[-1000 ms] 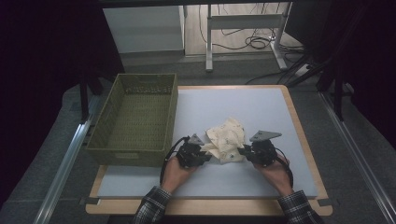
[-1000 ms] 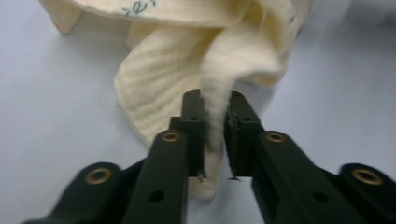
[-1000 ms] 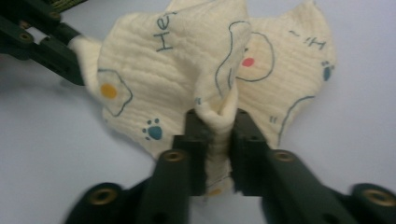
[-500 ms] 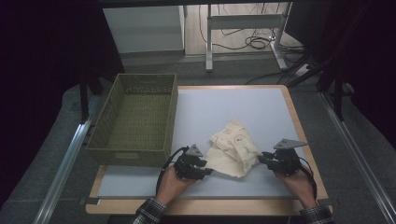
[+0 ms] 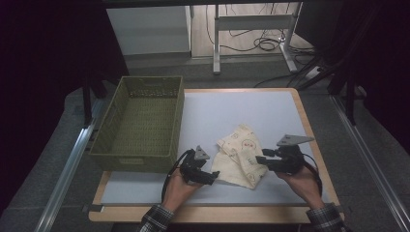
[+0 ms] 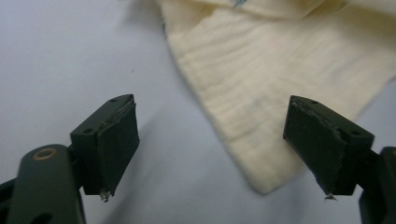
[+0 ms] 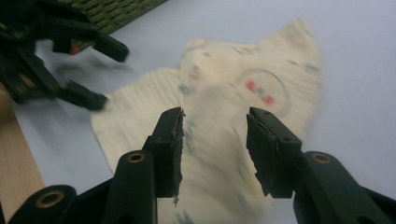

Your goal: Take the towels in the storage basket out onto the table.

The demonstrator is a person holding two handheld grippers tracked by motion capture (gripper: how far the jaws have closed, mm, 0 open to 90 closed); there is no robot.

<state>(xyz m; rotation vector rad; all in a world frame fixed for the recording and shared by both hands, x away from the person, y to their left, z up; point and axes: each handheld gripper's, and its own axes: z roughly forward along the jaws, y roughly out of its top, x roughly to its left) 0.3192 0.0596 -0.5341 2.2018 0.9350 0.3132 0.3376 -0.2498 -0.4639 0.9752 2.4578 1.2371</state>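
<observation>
A cream cloth (image 5: 239, 154) with printed marks lies crumpled flat on the white mat, near the front. My left gripper (image 5: 212, 175) sits at its left corner. In the left gripper view its jaws have just been opening; the gripper (image 6: 215, 149) is open, with the cloth's corner (image 6: 261, 84) lying loose on the mat between them. My right gripper (image 5: 258, 159) hovers over the cloth's right side. Its jaws have also just been opening; the gripper (image 7: 215, 149) stands open above the cloth (image 7: 257, 88) without touching it. The left gripper (image 7: 100, 74) shows blurred at the far left of that view.
A green woven basket (image 5: 130, 157) stands empty at the table's left, close behind my left hand. The white mat (image 5: 241, 111) stretches bare behind the cloth. A wooden border (image 5: 309, 130) rims the table, and table legs and cables (image 5: 261, 43) lie on the floor beyond.
Both grippers drew the bunched cloth toward the front edge and spread it out. Both have let go. The right gripper has risen and shifted inward over the cloth.
</observation>
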